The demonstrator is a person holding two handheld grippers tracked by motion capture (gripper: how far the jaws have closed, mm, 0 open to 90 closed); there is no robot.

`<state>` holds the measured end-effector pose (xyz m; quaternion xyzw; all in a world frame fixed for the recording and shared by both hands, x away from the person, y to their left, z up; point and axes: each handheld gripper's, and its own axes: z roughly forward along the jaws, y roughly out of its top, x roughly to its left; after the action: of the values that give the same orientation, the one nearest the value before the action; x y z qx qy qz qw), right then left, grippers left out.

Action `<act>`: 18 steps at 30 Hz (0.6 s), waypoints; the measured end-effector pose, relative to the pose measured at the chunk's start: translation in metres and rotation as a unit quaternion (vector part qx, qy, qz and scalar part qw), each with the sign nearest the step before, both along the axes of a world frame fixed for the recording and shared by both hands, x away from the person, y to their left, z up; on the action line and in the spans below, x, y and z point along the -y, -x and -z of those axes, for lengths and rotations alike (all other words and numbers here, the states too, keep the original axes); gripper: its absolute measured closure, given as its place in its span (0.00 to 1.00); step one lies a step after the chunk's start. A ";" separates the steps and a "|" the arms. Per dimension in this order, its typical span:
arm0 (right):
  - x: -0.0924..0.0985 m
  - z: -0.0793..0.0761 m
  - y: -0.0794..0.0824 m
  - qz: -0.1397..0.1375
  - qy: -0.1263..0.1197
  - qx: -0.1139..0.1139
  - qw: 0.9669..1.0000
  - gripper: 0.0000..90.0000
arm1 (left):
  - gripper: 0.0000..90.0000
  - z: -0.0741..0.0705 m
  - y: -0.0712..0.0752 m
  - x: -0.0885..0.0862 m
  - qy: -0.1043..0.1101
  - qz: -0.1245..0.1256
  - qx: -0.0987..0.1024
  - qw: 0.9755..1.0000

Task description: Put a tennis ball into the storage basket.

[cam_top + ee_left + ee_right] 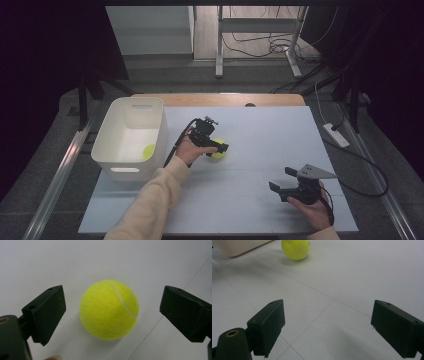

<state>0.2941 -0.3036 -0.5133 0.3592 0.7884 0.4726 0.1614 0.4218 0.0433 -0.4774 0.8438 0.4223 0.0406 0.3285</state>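
Note:
A yellow tennis ball (pixel 109 310) lies on the white table top (pixel 265 130), near its middle. My left gripper (pixel 113 305) points down over it with its black jaws standing wide on either side; neither pad touches the felt. From above, this gripper (pixel 216 146) covers part of the ball (pixel 219 154). My right gripper (pixel 283 179) rests low at the front right of the table, open with nothing between its jaws (pixel 325 320). From there the ball (pixel 295 248) lies far ahead to the left.
A white plastic bin (pixel 106 127) stands at the table's left edge, with a second yellow ball (pixel 148 151) on its floor. Its corner (pixel 237 246) sits beside the ball in the right gripper view. Cables and table legs lie on the floor beyond.

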 end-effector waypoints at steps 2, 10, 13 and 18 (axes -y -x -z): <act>0.000 0.000 0.000 0.000 0.000 0.000 1.000 0.13 | 0.08 0.002 -0.001 0.001 -0.002 0.002 -0.004 1.000; 0.000 0.001 0.000 -0.001 0.001 -0.002 1.000 0.13 | 0.07 0.012 -0.005 0.004 -0.006 0.007 -0.018 1.000; 0.000 0.001 0.000 -0.001 0.001 -0.002 1.000 0.13 | 0.07 0.013 -0.006 0.003 -0.005 0.006 -0.021 1.000; 0.000 0.001 0.000 0.000 0.002 -0.001 1.000 0.13 | 0.07 0.017 -0.008 0.003 -0.006 0.005 -0.026 1.000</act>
<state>0.2942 -0.3039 -0.5138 0.3596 0.7895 0.4706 0.1611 0.4294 0.0399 -0.4940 0.8483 0.4266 0.0195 0.3130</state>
